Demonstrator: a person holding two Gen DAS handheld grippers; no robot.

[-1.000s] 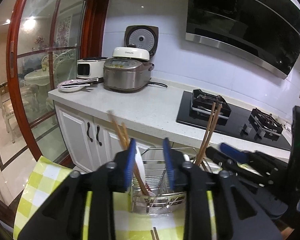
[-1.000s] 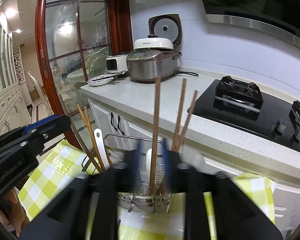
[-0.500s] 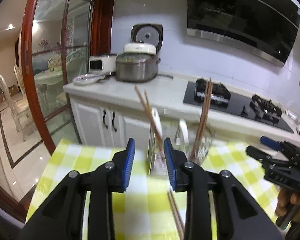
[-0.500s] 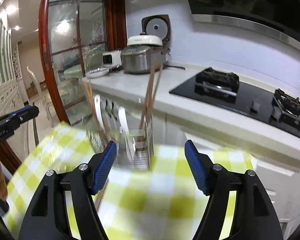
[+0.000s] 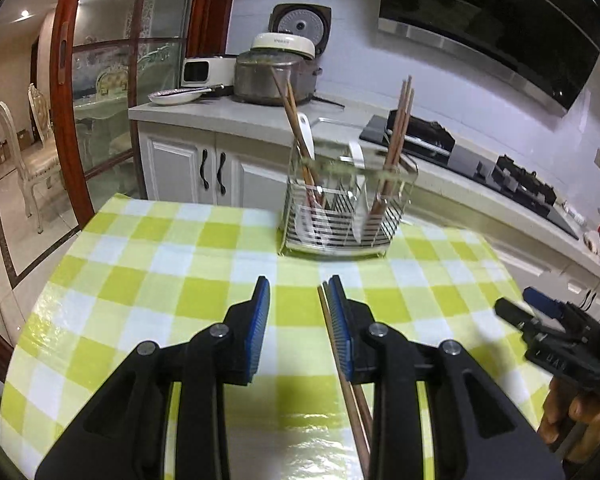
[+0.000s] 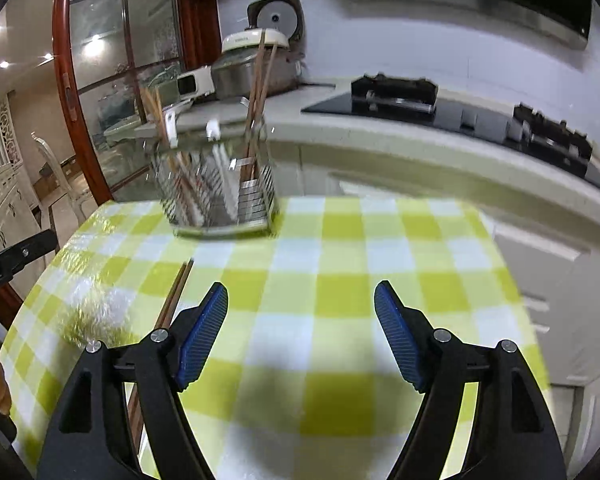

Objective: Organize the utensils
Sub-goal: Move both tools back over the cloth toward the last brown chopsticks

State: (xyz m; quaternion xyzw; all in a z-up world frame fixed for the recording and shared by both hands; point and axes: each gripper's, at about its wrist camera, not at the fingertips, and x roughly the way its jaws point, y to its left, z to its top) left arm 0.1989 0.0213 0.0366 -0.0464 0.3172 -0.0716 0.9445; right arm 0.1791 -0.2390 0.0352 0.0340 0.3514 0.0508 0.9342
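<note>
A table covered with a green-and-white checked cloth (image 5: 148, 264) stood in front of the kitchen counter (image 5: 228, 114). At its far edge sat a wire utensil caddy (image 5: 346, 216), holding wooden chopsticks (image 5: 398, 120) upright in its right compartment, more chopsticks (image 5: 290, 104) leaning in its left compartment, and white spoons (image 5: 306, 136) between them.

The left gripper (image 5: 296, 320) hung over the cloth with its blue pads partly apart and nothing between them. A loose pair of chopsticks (image 5: 350, 396) lay flat on the cloth, running just beside and under the right-hand finger; whether it touched the pad could not be told.

The right gripper (image 6: 300, 324) was over the cloth nearer the table's right side, its jaws opening wide with only bare cloth between them. In its view the loose pair lay to the left of its left finger (image 6: 202, 328), pointing toward the caddy.

On the counter behind stood a rice cooker (image 5: 276, 76) and a gas hob (image 5: 416, 136).
</note>
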